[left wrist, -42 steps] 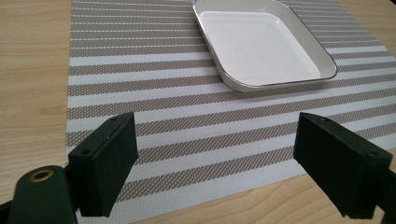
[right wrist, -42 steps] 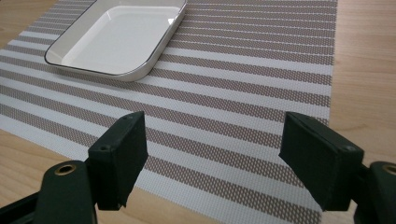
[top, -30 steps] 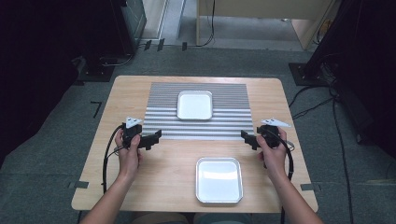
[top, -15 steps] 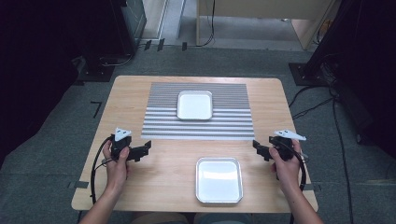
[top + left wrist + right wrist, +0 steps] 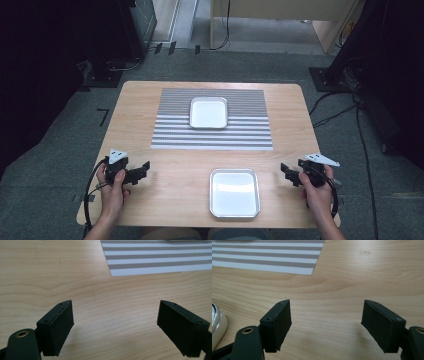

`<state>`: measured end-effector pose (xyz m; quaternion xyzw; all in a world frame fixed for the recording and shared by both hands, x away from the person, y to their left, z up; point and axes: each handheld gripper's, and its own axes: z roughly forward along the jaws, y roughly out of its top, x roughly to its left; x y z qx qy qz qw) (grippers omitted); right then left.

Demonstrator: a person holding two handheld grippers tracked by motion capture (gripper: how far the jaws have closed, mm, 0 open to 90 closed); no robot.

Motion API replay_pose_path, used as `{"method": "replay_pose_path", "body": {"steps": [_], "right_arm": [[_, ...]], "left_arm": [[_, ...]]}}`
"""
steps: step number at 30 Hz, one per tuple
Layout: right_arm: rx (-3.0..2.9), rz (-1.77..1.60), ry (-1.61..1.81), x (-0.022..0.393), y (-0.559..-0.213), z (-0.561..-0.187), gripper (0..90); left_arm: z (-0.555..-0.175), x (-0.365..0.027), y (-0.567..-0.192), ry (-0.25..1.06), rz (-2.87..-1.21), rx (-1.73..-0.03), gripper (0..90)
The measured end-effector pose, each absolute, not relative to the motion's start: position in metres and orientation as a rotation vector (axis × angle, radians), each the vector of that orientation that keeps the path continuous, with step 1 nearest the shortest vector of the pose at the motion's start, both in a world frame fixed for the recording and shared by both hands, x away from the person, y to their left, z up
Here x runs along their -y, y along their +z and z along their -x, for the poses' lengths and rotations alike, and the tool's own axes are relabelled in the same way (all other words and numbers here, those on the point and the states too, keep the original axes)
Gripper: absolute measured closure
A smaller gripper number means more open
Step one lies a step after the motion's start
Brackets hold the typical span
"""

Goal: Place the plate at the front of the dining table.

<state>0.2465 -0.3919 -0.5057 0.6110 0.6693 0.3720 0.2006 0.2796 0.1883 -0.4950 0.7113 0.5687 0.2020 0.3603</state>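
Trays are what we have to work with: the near tray (image 5: 234,193) lies at our edge of the table (image 5: 295,130), between our two hands, and the far tray (image 5: 208,112) sits on the striped mat (image 5: 212,134) toward the far side. We judge this to be a resting or ready step, with nothing yet picked up. Our left gripper (image 5: 142,171) hovers low over bare wood, well to the left of the near tray, jaws spread wide with nothing between them, as the left gripper view (image 5: 115,330) confirms. Our right gripper (image 5: 286,172) sits to the right of that tray, nearer to it but apart, its jaws likewise spread and empty; in the right gripper view (image 5: 325,327) the tray's rounded rim (image 5: 218,322) shows just beside the jaw at the picture's left. Next, we would likely bring either gripper inward to straddle the near tray's rim before closing.
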Motion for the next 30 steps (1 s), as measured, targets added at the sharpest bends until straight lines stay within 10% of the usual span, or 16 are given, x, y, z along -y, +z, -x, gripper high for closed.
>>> {"method": "replay_pose_path", "body": {"steps": [30], "right_arm": [[-1.807,-1.683,0.832,0.420,-0.525,-0.196,21.9]], "left_arm": [[-0.241,-0.230,-0.516,0.726,-1.903,-1.531,13.6]]}}
